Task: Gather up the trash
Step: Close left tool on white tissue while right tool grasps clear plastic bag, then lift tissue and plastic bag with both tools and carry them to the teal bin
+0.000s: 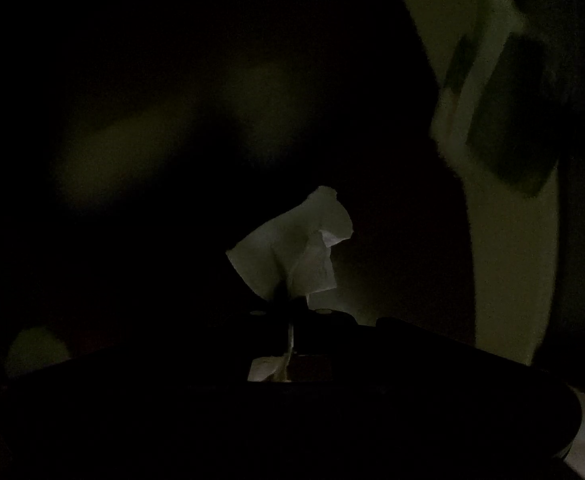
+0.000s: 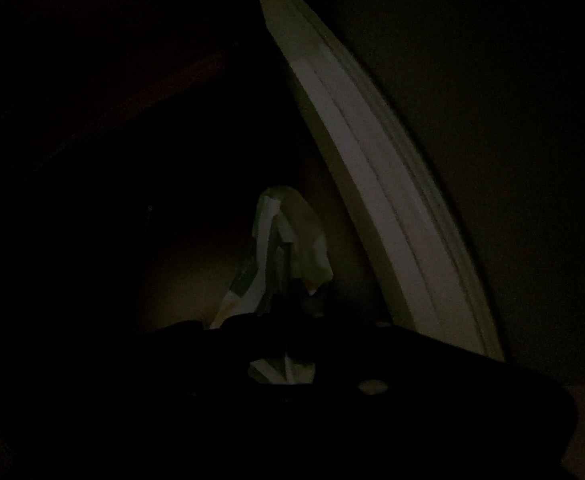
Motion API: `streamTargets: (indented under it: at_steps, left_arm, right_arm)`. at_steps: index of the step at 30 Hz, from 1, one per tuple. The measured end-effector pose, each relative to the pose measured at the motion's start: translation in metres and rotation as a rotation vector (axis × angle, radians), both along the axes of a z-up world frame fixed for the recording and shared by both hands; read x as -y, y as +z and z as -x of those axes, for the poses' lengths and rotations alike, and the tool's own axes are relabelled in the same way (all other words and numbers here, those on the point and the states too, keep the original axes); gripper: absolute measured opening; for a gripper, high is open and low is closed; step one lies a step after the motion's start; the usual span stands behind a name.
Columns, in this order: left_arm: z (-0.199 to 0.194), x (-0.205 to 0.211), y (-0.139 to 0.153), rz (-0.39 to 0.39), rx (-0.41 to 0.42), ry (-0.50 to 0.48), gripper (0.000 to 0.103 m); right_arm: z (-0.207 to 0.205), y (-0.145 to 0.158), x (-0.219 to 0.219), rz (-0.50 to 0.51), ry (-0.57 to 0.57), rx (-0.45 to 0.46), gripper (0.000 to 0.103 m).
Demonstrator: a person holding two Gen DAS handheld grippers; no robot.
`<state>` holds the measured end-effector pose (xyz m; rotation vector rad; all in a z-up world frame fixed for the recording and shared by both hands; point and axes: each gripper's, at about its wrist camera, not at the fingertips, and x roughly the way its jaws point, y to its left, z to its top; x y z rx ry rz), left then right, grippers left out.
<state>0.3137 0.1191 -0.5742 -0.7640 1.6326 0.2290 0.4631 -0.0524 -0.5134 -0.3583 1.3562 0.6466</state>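
White tissue scrap (image 1: 292,248) pinched in my left jaws | greenish wrapper (image 2: 288,248) pinched in my right jaws, beside pale curved rim (image 2: 372,184) | risk: thin grip, darkness; a piece may slip out.

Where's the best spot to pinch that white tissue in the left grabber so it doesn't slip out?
Pinch the tissue low, at its narrow gathered neck, coming from underneath. It fans out wide above and bunches thin at the bottom, so the bunched part fits between the jaws. The left gripper already has its jaws shut there, probably a firm hold. The room is very dark, so finer detail is hard to tell.
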Motion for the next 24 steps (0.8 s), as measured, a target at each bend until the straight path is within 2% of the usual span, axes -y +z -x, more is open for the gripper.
streamTargets:
  at_steps: [6,13,19,24]
  left_arm:
    - [-0.022,0.002,0.055,-0.007,0.068,-0.076,0.001]
    - [-0.03,-0.005,0.154,-0.048,0.221,-0.172,0.001]
    - [-0.01,-0.014,0.271,-0.136,0.451,-0.182,0.001]
    - [0.013,-0.026,0.384,-0.182,0.61,-0.151,0.002]
  right_arm:
    - [0.022,0.049,0.012,-0.005,-0.018,0.001,0.0]
    - [0.045,0.123,0.018,-0.064,-0.053,0.13,0.0]
    - [0.084,0.213,0.024,-0.157,-0.148,0.27,0.0]
    - [0.123,0.301,0.016,-0.209,-0.124,0.389,0.0]
